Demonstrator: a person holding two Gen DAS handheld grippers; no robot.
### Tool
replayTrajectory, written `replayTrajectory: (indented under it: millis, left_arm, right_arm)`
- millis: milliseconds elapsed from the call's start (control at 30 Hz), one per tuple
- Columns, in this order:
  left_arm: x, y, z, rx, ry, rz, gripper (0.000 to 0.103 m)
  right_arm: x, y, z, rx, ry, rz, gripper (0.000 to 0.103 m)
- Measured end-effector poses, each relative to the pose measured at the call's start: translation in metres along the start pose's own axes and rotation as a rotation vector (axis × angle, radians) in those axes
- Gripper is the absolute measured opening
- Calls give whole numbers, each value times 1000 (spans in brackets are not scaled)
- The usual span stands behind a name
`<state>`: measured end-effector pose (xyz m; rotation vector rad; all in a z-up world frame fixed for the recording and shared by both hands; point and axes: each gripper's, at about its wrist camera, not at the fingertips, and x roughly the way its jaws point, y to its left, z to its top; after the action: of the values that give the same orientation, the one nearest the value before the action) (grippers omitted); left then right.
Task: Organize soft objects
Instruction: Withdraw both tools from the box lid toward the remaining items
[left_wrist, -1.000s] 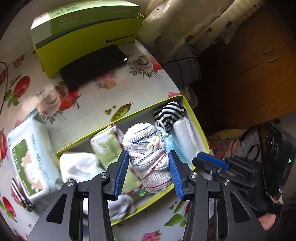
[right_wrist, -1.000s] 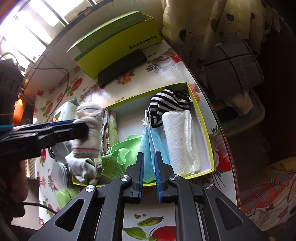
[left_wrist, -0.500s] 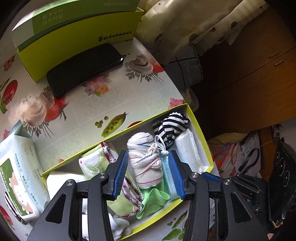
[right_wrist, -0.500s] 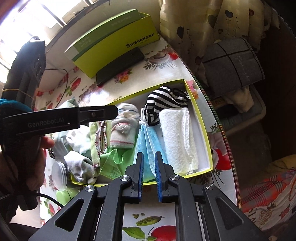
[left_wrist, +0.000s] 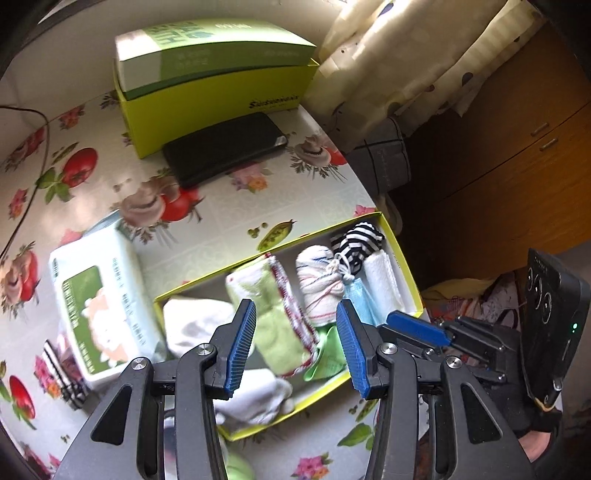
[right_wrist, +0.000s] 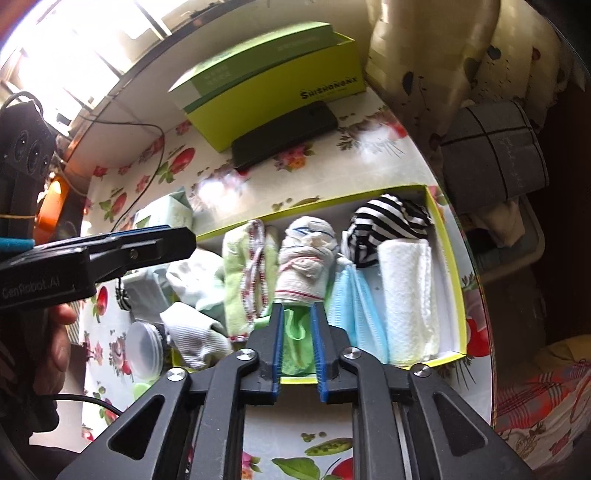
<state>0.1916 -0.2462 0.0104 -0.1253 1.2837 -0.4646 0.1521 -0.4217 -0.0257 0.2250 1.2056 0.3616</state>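
An open yellow-green box (left_wrist: 402, 266) (right_wrist: 432, 362) holds a row of soft things. A rolled white cloth with red and blue stripes (left_wrist: 317, 288) (right_wrist: 304, 258) lies between a green towel (left_wrist: 273, 321) (right_wrist: 236, 280) and a blue mask (left_wrist: 356, 299) (right_wrist: 349, 306). A black-and-white striped sock (left_wrist: 356, 242) (right_wrist: 388, 221) and a white towel (left_wrist: 382, 280) (right_wrist: 406, 295) fill the right end. White socks (left_wrist: 192, 325) (right_wrist: 195, 332) sit at the left. My left gripper (left_wrist: 295, 347) hangs open above the box, empty. My right gripper (right_wrist: 297, 310) is opening; green cloth (right_wrist: 295, 339) shows through the gap, unpressed.
A green tissue box (left_wrist: 214, 74) and a black phone (left_wrist: 225, 147) lie at the back of the flowered table. A wet-wipes pack (left_wrist: 99, 310) sits left of the box, a plastic lid (right_wrist: 146, 347) by its corner. The table edge, curtain and a grey bag (right_wrist: 491, 151) are right.
My left gripper let go of the rolled cloth, which now rests in the box, and drew back and up. My right gripper's jaws went from shut to parted.
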Motion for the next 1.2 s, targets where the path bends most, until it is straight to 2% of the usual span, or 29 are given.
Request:
replayTrajectory:
  millis: [200,600,1200]
  left_arm:
    - [-28,8,-23,11,-27,63,47]
    - [-69,42,-63,-39,-104,158,47]
    - [-92,85,-105,-159,-129,187,47]
  right_arm:
    - [-9,33,-1,-72,0,11,34]
    - [-5,98,-14,-208,33,39,38]
    - [4,147,-27,-290,91,51,43]
